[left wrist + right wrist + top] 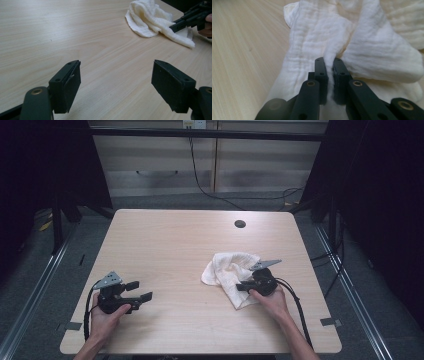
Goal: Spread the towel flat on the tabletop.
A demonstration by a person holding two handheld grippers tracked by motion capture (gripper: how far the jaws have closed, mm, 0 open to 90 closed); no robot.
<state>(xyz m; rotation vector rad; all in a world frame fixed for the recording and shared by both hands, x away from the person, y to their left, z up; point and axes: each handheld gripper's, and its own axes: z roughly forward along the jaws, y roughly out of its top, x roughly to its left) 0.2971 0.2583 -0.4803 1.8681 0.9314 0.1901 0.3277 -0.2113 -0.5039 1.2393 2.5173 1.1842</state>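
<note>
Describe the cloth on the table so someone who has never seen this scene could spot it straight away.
On the light wooden table, look to the near right part, below the small dark round hole. There lies a crumpled white cloth, the only soft, pale thing on the wood, with a fold pinched in the right claw.

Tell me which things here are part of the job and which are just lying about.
Part of the job:
cloth, pinched in the right gripper
left gripper, open over bare wood

Just there:
table
round hole in the table
cabinet behind the table
</note>
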